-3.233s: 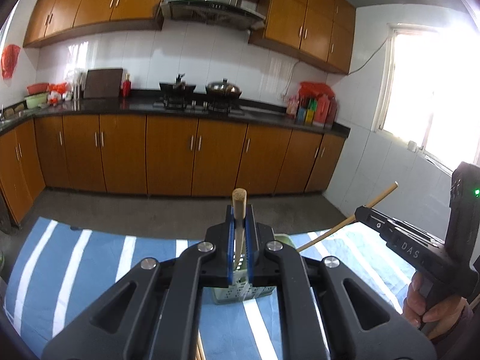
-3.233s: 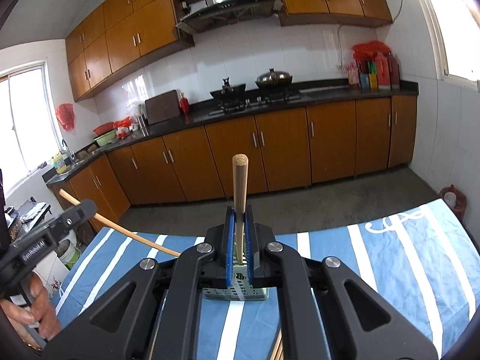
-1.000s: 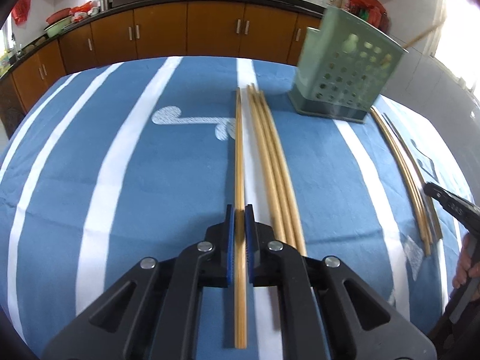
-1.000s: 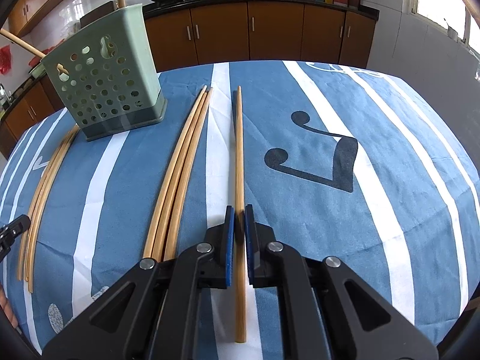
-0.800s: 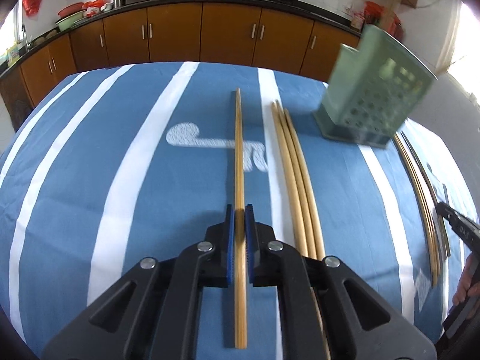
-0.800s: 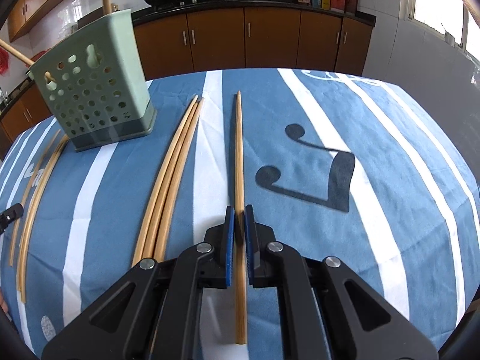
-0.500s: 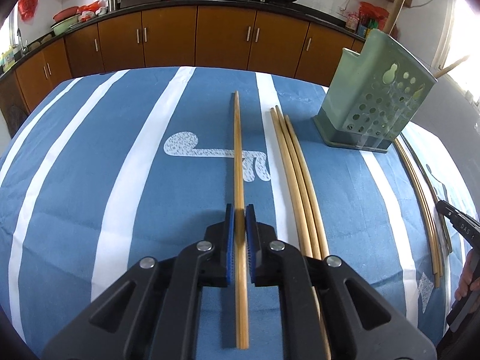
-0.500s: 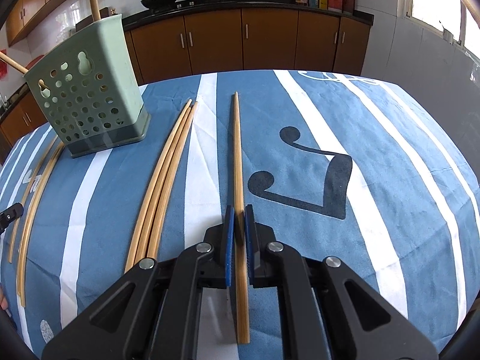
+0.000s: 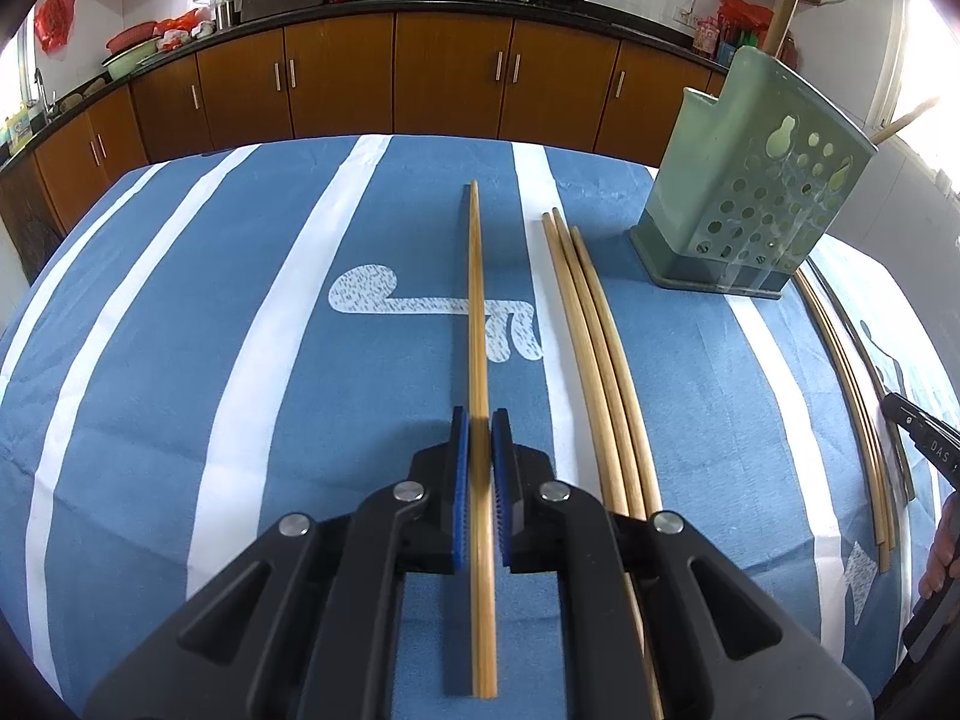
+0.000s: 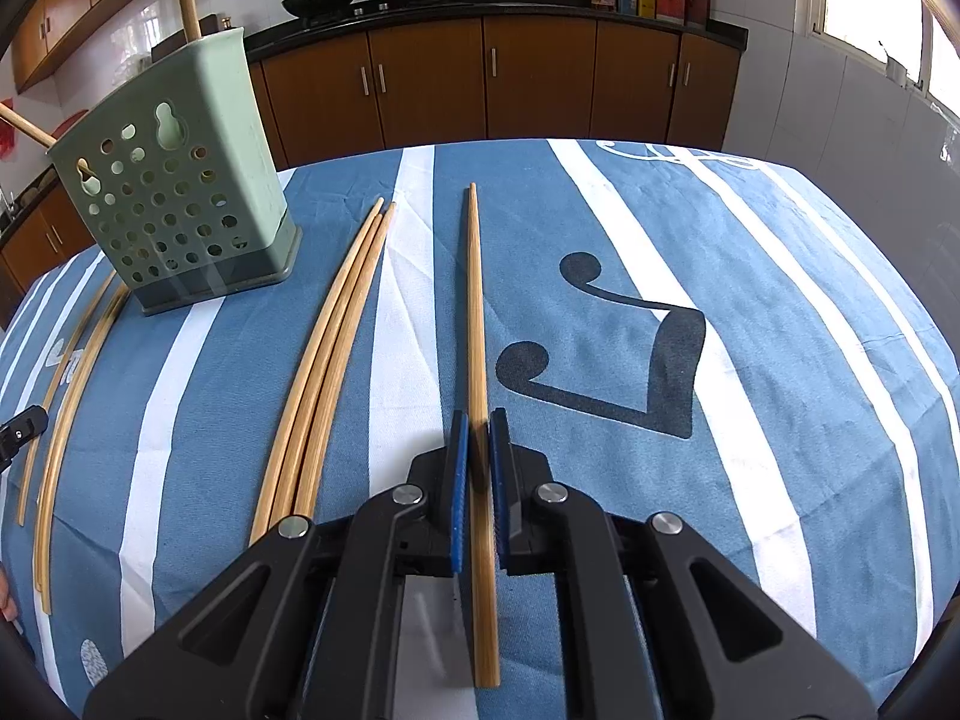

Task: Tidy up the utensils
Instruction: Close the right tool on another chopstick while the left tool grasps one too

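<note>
My left gripper [image 9: 480, 420] is shut on a long wooden chopstick [image 9: 476, 300] held level over the blue striped cloth. My right gripper [image 10: 478, 420] is shut on another long chopstick [image 10: 474, 300], also level over the cloth. A green perforated utensil holder [image 9: 750, 192] stands upright on the table, right of the left gripper; it also shows in the right wrist view [image 10: 174, 204], with two chopsticks sticking out of it. Three loose chopsticks [image 9: 591, 330] lie beside it, seen too in the right wrist view [image 10: 330, 330].
More chopsticks [image 9: 852, 390] lie along the holder's other side, also in the right wrist view [image 10: 66, 408]. The blue and white striped tablecloth [image 9: 180, 300] covers the table. Brown kitchen cabinets [image 9: 450, 84] and a countertop with pans stand beyond the far edge.
Both grippers came down from in front of the holder to the cloth and each took hold of a lying chopstick. In the last second each has lifted slightly with its chopstick.
</note>
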Demonstrator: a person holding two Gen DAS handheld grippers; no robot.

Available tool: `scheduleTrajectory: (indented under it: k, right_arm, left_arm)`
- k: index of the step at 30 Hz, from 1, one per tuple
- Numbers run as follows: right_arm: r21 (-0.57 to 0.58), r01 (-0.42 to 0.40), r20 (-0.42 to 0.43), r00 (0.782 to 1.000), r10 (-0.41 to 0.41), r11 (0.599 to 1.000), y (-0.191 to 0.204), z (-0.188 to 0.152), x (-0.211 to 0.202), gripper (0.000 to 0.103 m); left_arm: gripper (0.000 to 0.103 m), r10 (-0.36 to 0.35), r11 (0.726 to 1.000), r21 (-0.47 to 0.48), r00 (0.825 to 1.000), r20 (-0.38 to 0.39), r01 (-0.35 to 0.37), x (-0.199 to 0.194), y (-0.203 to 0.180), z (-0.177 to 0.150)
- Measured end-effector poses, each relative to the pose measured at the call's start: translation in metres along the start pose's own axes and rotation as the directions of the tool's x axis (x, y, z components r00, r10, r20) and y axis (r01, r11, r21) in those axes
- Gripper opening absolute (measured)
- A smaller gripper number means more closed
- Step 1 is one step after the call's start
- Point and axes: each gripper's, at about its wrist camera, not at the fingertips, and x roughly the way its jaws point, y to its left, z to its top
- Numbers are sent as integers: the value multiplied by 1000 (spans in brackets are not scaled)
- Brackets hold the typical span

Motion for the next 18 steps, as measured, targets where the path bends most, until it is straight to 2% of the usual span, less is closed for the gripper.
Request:
scheduleTrajectory:
  k: [9, 18]
  right_arm:
    - [-1, -1, 0, 1000, 1, 1000, 0, 0, 0, 8]
    - [-8, 0, -1, 1000, 0, 1000, -1, -6, -5, 8]
  left_arm:
    - [10, -5, 1000, -4, 1000, 0, 5, 0, 1, 0]
    - [11, 64, 998, 27, 998, 0, -64, -10, 0, -12]
